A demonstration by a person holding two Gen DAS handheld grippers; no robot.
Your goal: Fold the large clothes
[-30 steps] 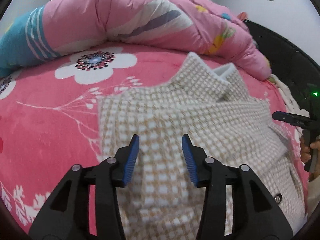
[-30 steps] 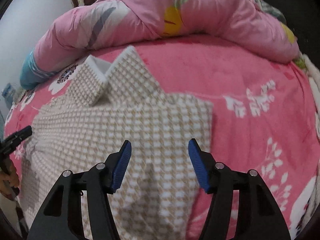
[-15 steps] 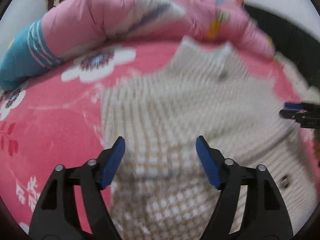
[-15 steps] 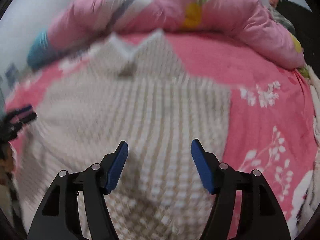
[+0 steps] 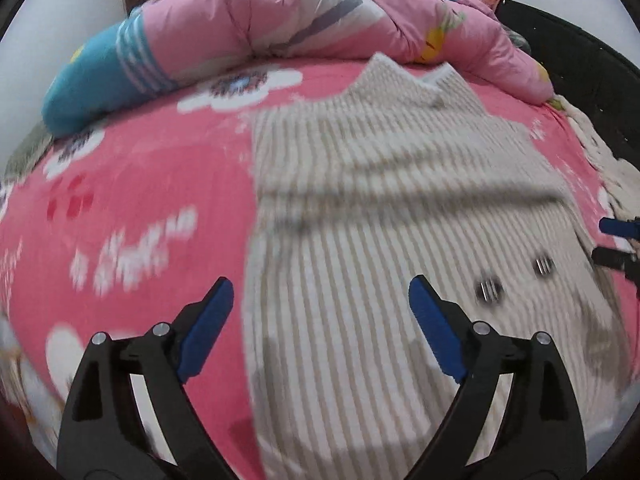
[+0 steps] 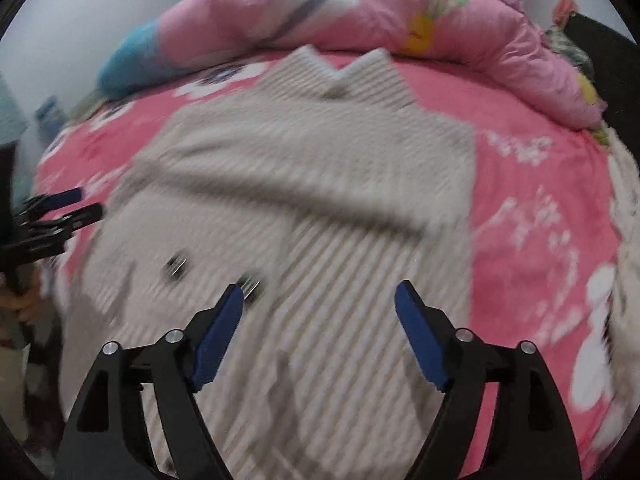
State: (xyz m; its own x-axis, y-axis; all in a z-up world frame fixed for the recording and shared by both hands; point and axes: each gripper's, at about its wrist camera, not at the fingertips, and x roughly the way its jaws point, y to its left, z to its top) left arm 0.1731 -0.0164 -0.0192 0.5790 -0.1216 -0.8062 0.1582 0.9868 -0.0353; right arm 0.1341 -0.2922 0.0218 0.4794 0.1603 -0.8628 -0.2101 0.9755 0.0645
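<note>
A beige and white checked jacket (image 5: 380, 208) (image 6: 320, 184) lies flat on the pink flowered bed, collar at the far end, dark buttons toward its near part. My left gripper (image 5: 320, 312) hovers above the jacket's left edge, its jaws opening wide with only air between the blue pads. My right gripper (image 6: 318, 322) hangs over the jacket's right half, jaws also opening, nothing held. Each gripper shows in the other's view: the right gripper (image 5: 618, 240) at the right edge, the left gripper (image 6: 60, 208) at the left edge. Both views are blurred by motion.
A rolled pink quilt (image 5: 300, 20) with a blue end lies across the far side of the bed (image 5: 120, 184). A dark bed frame (image 5: 580, 64) runs along the right. A white fringed cloth (image 5: 600, 160) lies by the bed's right edge. A hand (image 6: 24, 304) holds the left gripper.
Both grippers have pulled back from the jacket's upper part toward its near end, and their jaws have spread wider. More of the jacket and its buttons now shows.
</note>
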